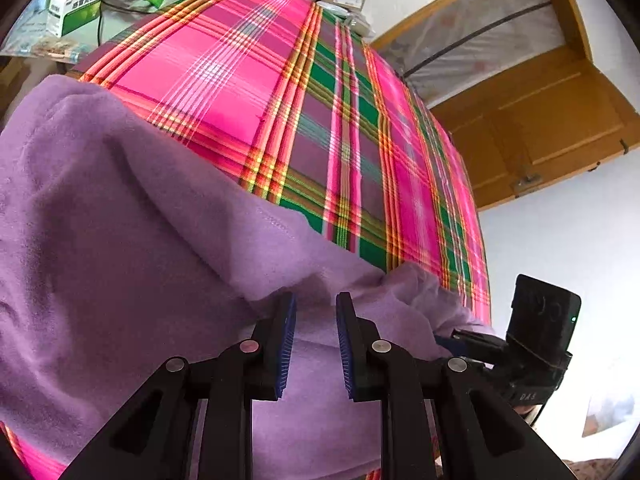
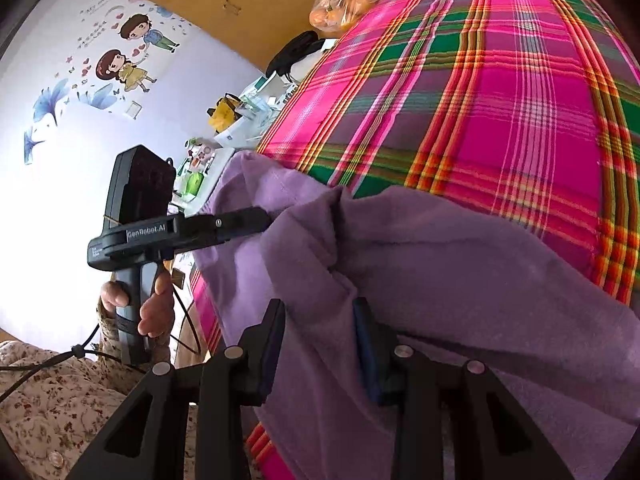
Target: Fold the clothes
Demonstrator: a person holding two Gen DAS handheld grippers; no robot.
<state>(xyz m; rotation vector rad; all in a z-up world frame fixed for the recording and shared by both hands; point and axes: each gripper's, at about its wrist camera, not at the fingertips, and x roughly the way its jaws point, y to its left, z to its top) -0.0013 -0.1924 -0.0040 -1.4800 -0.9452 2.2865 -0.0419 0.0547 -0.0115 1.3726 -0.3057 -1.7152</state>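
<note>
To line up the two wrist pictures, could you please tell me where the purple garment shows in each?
Left wrist view: the purple garment fills the lower left, running between the left gripper.
Right wrist view: it fills the lower right, around the right gripper.
Shared landmark: the pink plaid cloth underneath.

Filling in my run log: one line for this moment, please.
stage: folding | left gripper: open over purple garment | right gripper: open around garment fold | surface: plaid cloth
</note>
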